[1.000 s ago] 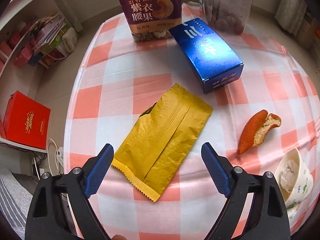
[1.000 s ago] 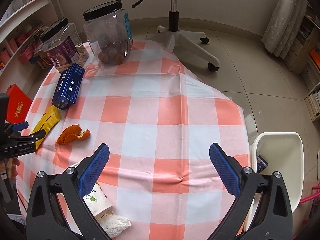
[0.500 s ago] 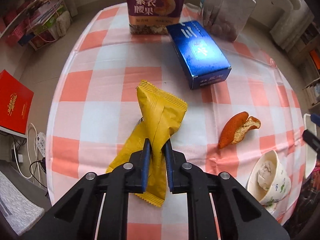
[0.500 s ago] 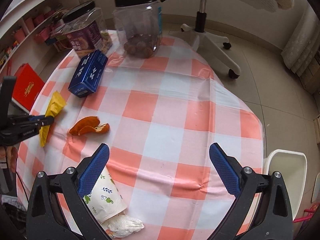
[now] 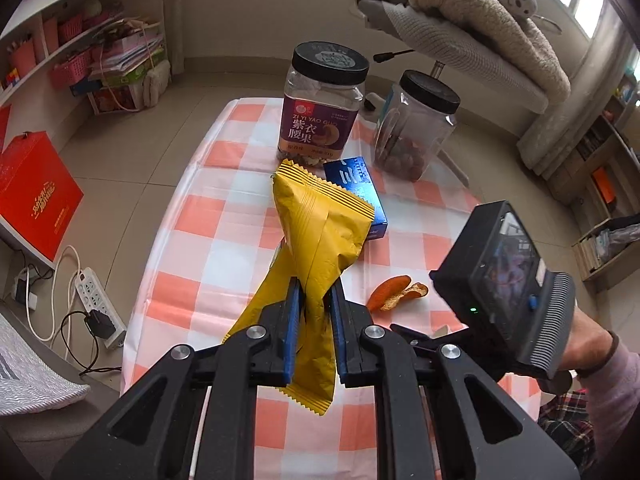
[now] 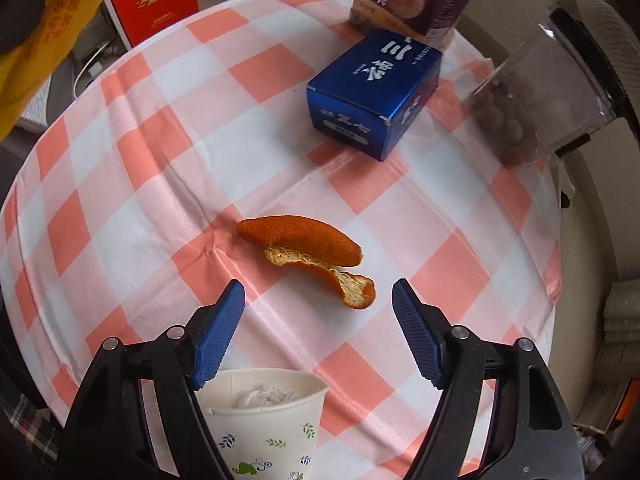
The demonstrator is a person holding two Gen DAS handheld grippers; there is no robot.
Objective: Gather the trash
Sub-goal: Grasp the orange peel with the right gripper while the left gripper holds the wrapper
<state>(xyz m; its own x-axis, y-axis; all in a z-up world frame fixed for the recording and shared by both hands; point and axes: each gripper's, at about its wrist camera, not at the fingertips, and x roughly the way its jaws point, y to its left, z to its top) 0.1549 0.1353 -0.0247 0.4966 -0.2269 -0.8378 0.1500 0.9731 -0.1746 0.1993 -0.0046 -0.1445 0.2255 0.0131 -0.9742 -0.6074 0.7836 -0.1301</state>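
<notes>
The left gripper (image 5: 313, 300) is clamped on a crinkled yellow foil wrapper (image 5: 320, 236), lifted clear above the round orange-and-white checked tablecloth (image 6: 132, 168). The right gripper (image 6: 318, 304) hangs spread wide just short of a curled orange peel (image 6: 308, 250), bare cloth around it. A blue cardboard box (image 6: 374, 92) sits beyond the peel; a leaf-printed paper cup (image 6: 264, 428) stands at the near edge.

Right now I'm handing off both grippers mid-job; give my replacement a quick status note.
Left gripper: shut on the yellow wrapper, lifted above the table.
Right gripper: open, hovering just short of the orange peel, not touching it.
Paper cup with a crumpled tissue inside lies under the right gripper.
Done: wrapper picked up.
Left: bin the wrapper, then take the peel and cup. No bin in view.
</notes>
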